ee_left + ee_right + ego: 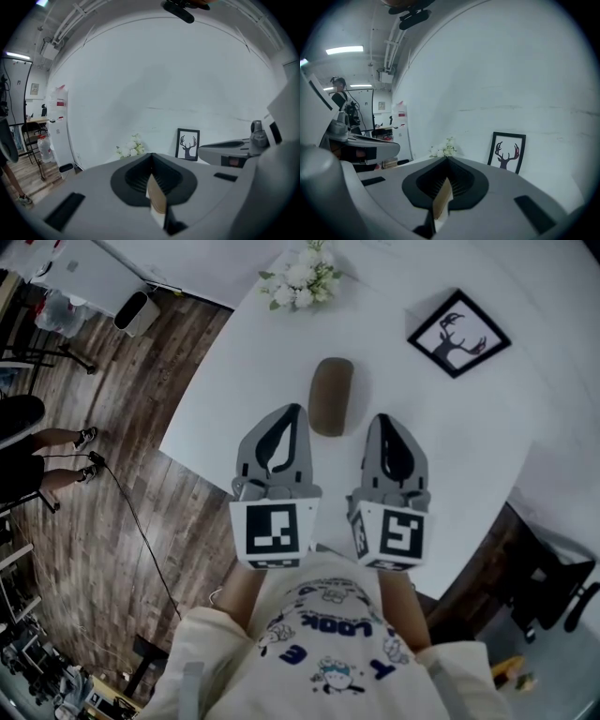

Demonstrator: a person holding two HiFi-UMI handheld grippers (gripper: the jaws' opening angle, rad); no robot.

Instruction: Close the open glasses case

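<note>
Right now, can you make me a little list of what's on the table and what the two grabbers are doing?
table: white
glasses case: brown, looks closed, lying between the two gripper tips in the head view, not held
flowers: white bunch near the far edge
picture: framed deer, far right
left gripper: shut, empty
right gripper: shut, empty

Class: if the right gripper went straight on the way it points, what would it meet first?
Probably the flowers, straight beyond the shut right gripper in its own view; the case lies left of that line. Depth is unclear.
</note>
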